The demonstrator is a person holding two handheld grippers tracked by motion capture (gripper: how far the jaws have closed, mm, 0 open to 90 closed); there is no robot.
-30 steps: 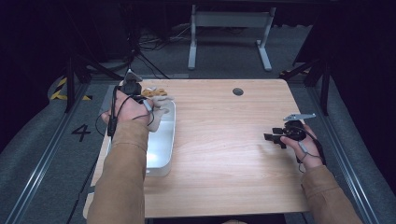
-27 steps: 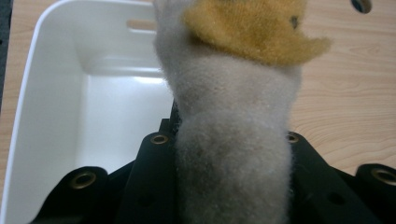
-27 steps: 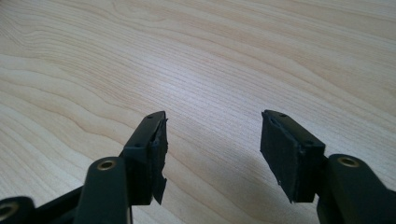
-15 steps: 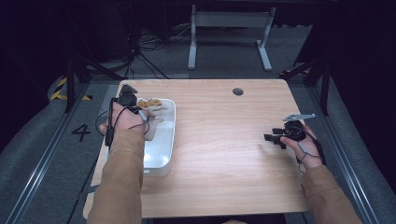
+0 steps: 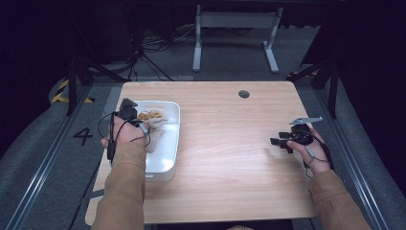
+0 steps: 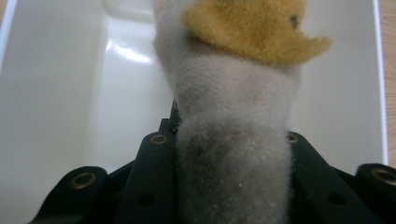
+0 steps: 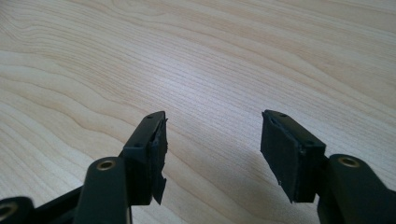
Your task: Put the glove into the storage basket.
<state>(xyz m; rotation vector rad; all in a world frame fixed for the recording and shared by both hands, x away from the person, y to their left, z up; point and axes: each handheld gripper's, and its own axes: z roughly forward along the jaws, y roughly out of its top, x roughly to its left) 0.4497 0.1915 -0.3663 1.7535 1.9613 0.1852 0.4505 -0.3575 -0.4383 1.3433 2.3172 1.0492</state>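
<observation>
wooden table, dark room beyond. near, the right gripper rests spread and empty. farther left, the left gripper pinches a plush toy over the white bin; releasing crookedly could drape it over the rim.

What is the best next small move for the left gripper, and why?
Probably open the jaws and release. The left gripper is shut on the plush toy, which already hangs inside the white tray, while the right gripper waits open over bare table.
</observation>
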